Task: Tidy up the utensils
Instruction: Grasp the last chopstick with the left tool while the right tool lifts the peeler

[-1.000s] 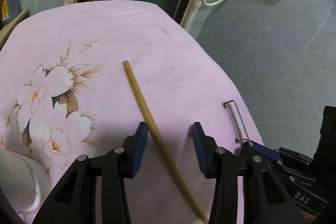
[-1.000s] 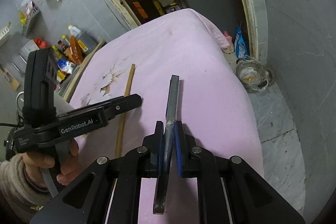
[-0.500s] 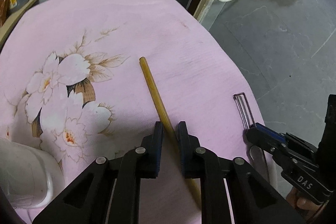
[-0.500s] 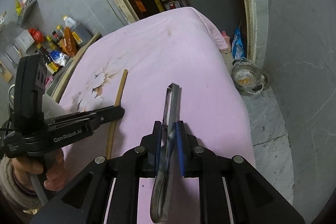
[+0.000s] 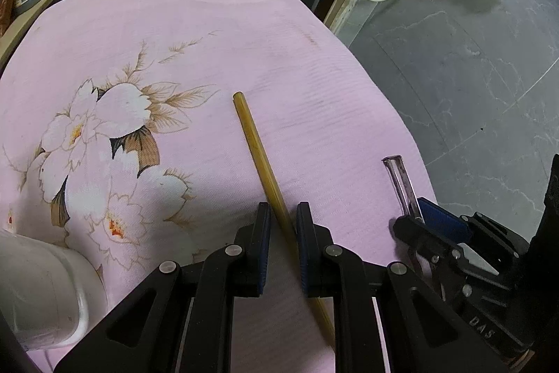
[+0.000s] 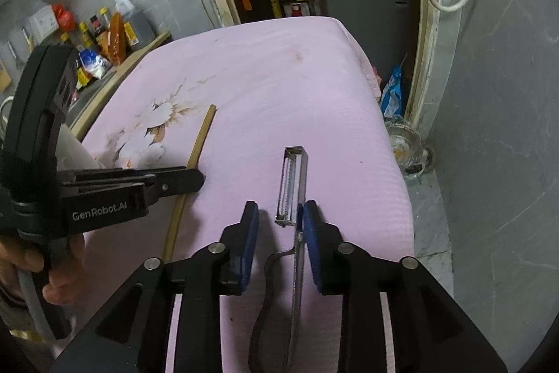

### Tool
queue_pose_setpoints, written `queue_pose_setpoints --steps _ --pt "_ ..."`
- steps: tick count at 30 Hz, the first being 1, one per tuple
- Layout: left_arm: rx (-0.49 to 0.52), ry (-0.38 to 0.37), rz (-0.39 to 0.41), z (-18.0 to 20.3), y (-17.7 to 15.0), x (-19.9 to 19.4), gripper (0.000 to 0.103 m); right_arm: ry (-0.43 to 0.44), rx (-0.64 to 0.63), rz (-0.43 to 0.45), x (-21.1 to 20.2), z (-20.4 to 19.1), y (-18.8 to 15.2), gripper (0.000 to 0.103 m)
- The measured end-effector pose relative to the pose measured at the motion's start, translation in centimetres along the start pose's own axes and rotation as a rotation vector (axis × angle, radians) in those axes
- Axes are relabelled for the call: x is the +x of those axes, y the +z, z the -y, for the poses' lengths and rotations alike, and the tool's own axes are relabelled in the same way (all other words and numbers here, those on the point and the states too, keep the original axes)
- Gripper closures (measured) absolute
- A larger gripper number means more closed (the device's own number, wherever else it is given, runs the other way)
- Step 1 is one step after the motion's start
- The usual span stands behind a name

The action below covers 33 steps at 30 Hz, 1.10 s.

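Observation:
A long bamboo chopstick [image 5: 260,156] lies on the pink flowered cloth [image 5: 195,34]. My left gripper [image 5: 283,222] is shut on the chopstick near its middle. The chopstick also shows in the right wrist view [image 6: 199,145]. A metal peeler [image 6: 291,184] lies on the cloth between the pads of my right gripper [image 6: 279,226], which is open around it; the peeler leans against the right pad. The peeler [image 5: 400,179] and right gripper also show at lower right in the left wrist view.
A white cup [image 5: 38,289] stands at the cloth's near left. The table's right edge drops to a grey floor [image 6: 489,128] with a glass jar [image 6: 407,145]. Bottles [image 6: 115,30] stand on a shelf at the left.
My left gripper has closed on the chopstick. My right gripper has opened, and the peeler it held now lies flat on the cloth.

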State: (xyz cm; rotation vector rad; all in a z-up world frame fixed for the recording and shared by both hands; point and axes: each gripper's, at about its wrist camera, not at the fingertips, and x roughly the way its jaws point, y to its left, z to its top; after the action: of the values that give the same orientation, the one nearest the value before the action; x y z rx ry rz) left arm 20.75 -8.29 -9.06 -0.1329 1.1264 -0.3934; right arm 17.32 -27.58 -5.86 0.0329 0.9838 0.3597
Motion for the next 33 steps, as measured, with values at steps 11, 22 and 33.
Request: queue_pose_setpoints --steps 11,22,33 --pt "-0.014 -0.004 0.001 -0.1 0.0 0.1 0.091 -0.084 -0.075 0.004 0.8 -1.2 -0.4 0.077" --pt "-0.013 0.033 -0.009 0.5 0.0 0.2 0.093 -0.098 -0.05 0.019 0.4 -1.7 -0.3 0.089" --pt "0.0 0.013 0.194 0.9 -2.4 -4.7 0.099 -0.054 -0.061 0.233 -4.6 -2.9 -0.7 0.089"
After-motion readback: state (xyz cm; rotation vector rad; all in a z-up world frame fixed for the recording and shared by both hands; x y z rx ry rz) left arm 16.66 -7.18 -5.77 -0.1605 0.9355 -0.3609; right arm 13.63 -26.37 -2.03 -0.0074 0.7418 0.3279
